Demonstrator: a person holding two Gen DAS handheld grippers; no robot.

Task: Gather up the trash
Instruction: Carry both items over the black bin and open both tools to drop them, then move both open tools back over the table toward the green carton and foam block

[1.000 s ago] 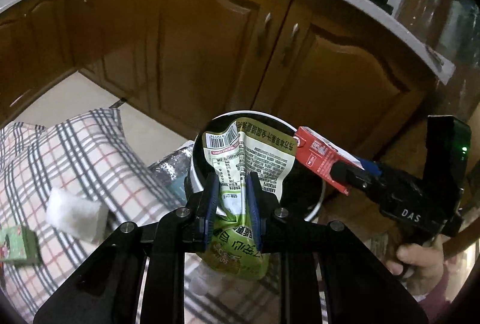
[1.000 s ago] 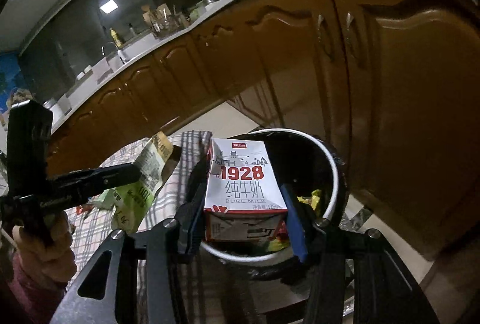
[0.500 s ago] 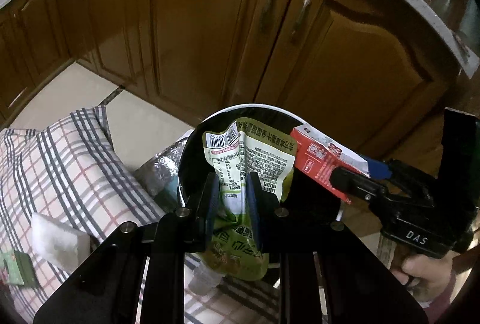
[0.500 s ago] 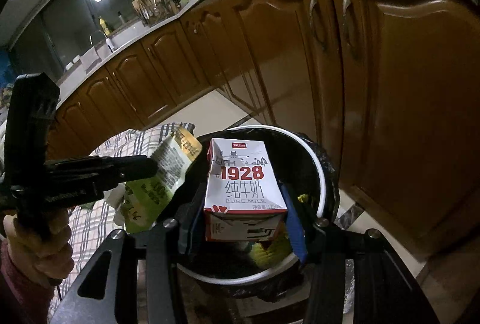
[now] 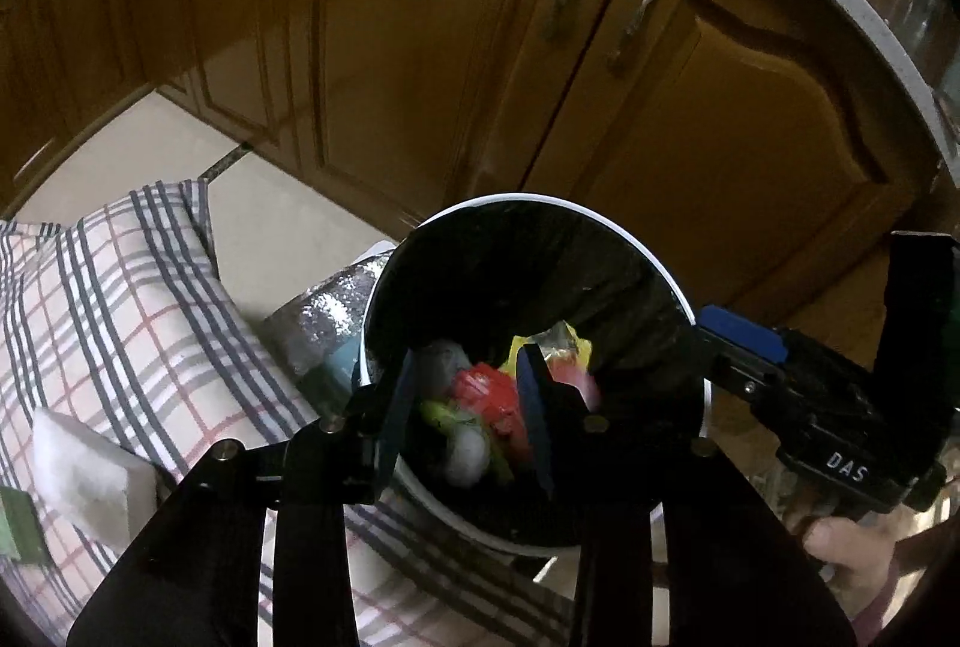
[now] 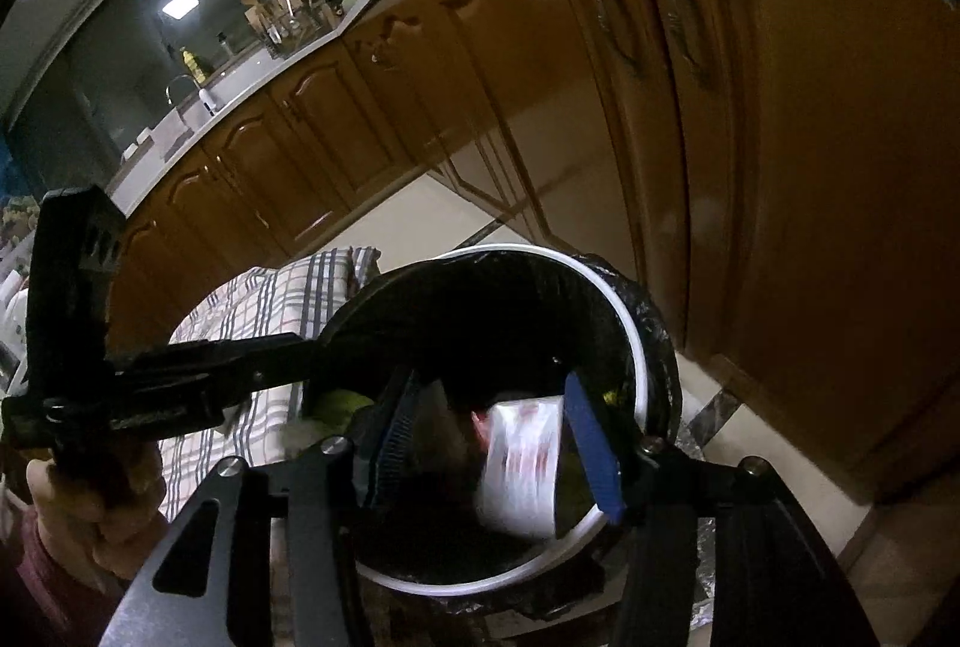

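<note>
At the far left, on the checked cloth (image 5: 114, 311) that covers the floor, a white sponge block (image 5: 84, 473) lies near the cloth's left edge, and a small green packet (image 5: 18, 527) lies just beside it, cut by the border of the view. The cloth's right edge reaches the round trash bin (image 5: 690, 311), which has a white rim and a black bag inside. A crumpled silver foil (image 5: 324, 317) lies against the bin's left wall.

The left gripper (image 5: 468, 407) hangs over the open mouth of the bin. Its jaws have just been opening and now stand apart, and nothing is between them. Below them, inside the bin, blurred trash is seen: something red, something green and yellow, and white pieces.

The right gripper (image 6: 492, 443) is also over the bin, at its right edge. Its 2 jaws are spread, and they have opened a little more just now. The milk carton (image 6: 522, 467), white with red print, is blurred between them and tilted, inside the bin's mouth; the left pad is clearly apart from it, and I cannot tell if the right pad touches it.

Behind the bin stand brown wooden cabinet doors (image 5: 420, 47) under a pale counter.
</note>
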